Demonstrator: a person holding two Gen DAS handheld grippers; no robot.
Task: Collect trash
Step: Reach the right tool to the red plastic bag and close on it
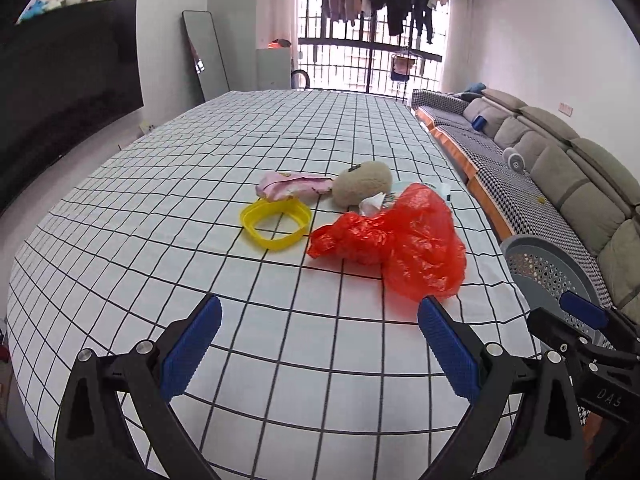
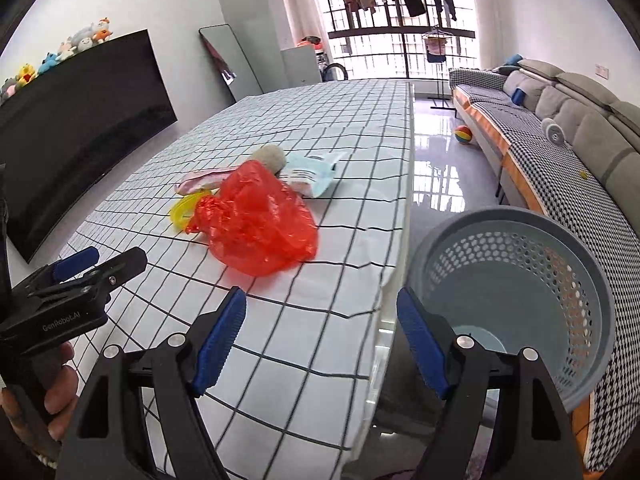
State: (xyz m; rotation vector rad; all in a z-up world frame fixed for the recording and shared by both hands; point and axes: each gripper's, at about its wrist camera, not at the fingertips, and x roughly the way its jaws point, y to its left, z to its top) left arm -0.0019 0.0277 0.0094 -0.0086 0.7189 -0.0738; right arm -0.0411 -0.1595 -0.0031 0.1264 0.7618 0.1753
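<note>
A crumpled red plastic bag (image 1: 396, 244) lies on the checked tablecloth (image 1: 200, 200), also in the right wrist view (image 2: 256, 224). Beside it lie a yellow plastic ring (image 1: 276, 222), a pink wrapper (image 1: 292, 186), a beige plush lump (image 1: 362, 182) and a white and blue packet (image 2: 312, 170). My left gripper (image 1: 320, 316) is open and empty, short of the red bag. My right gripper (image 2: 320, 312) is open and empty over the table's right edge, next to a grey perforated bin (image 2: 516, 292) standing beside the table.
A grey sofa (image 2: 568, 128) runs along the right wall. A dark TV (image 1: 64, 88) hangs on the left wall. A mirror (image 1: 206, 56) leans at the back. A coloured ball (image 2: 464, 135) lies on the floor.
</note>
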